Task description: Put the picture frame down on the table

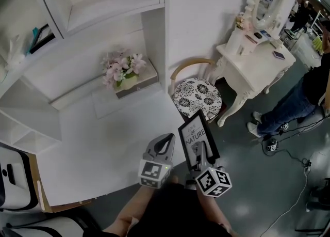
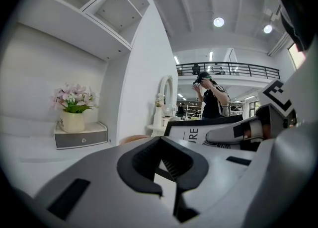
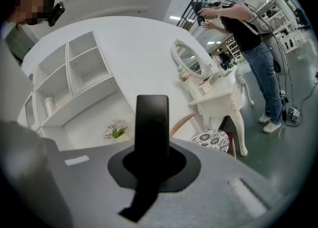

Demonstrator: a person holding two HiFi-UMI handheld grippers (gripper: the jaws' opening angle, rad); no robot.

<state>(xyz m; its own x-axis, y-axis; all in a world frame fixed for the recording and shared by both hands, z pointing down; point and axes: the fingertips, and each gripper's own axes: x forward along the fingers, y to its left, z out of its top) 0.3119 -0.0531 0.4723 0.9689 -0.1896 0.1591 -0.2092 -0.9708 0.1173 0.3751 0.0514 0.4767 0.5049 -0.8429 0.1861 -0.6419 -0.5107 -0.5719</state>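
Head view: the right gripper [image 1: 202, 154] clamps the picture frame [image 1: 196, 135] upright by its lower edge, just beyond the tabletop's [image 1: 103, 148] right edge, seemingly for carrying in. The left gripper [image 1: 166, 143] is closed and empty.

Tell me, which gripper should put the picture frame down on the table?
Right. The right gripper is shut on the picture frame, close to the edge of the table. The left gripper holds nothing.
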